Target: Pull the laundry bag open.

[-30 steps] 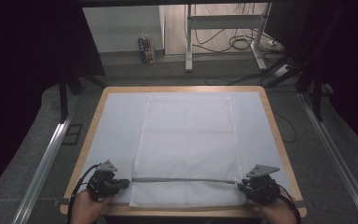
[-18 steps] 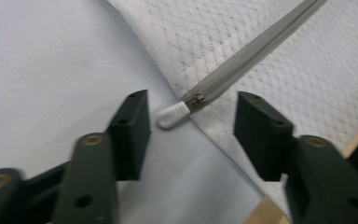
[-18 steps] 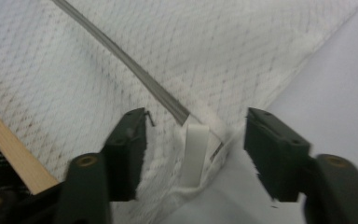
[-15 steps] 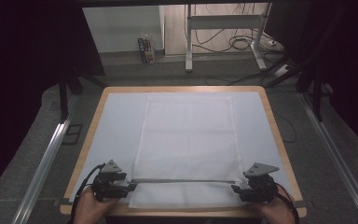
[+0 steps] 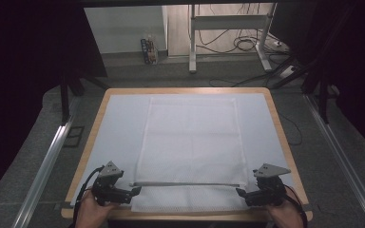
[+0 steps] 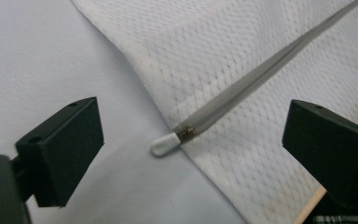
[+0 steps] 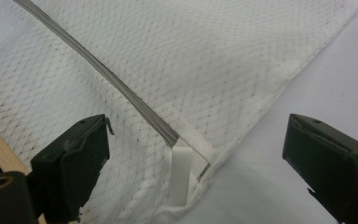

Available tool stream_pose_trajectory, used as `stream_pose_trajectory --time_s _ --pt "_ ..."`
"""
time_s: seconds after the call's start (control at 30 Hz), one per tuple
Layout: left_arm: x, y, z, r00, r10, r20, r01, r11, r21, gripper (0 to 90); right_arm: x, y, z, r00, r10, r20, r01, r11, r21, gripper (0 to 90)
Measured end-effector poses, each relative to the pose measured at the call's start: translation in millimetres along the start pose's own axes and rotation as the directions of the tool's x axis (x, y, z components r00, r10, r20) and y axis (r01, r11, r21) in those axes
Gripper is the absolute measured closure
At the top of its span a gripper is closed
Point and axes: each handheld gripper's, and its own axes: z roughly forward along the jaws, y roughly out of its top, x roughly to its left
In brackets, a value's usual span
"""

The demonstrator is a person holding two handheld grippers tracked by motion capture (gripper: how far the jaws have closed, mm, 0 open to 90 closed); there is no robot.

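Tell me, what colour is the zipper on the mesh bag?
Grey zipper on the white mesh bag, clearest in the left gripper view.

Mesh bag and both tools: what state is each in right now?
Mesh bag: spread flat on the table, held by neither tool.
Zipper: closed along its length, white pull at the left end.
Left tool: open, jaws just widened, pull between them untouched.
Right tool: open, jaws just widened, touching nothing.

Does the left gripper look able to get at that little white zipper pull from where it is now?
Probably yes. The left gripper has just been opening its jaws, and the white zipper pull lies bare between them at the edge of the mesh bag, with nothing covering it.
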Motion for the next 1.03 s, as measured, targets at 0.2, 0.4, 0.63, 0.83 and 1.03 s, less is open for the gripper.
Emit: stream_pose_trajectory --time_s 0.2,0.4,0.63,0.83,1.03 --pt "-0.2 -7.2 -5.7 0.9995 0.012 -0.031 -0.012 0.9999 -0.002 2.1 -3.2 -4.6 -8.1 0.9995 0.03 -0.006 -0.03 0.999 -0.035 3.6" --pt "3.1 -19.6 -13.9 0.9961 0.021 -0.085 -0.023 0.9996 -0.018 1.1 -9.3 -14.3 -15.1 0.9974 0.071 -0.006 -0.071 0.996 -0.049 0.0" --pt "5.9 -30.5 -17.6 0.9938 0.014 -0.11 -0.015 0.9999 -0.009 0.1 -13.1 -27.1 -19.7 0.9931 0.117 -0.012 -0.117 0.992 -0.041 0.0" --pt "7.4 -31.4 -17.4 0.9934 -0.007 -0.115 0.006 1.0 -0.002 0.6 -15.3 -29.9 -22.1 0.991 0.131 -0.026 -0.133 0.989 -0.072 0.0" --pt "6.8 -30.3 -15.3 0.9928 0.0 -0.12 0.002 0.9999 0.014 1.1 -15.9 -29.7 -20.9 0.9906 0.134 -0.028 -0.136 0.989 -0.063 0.0"
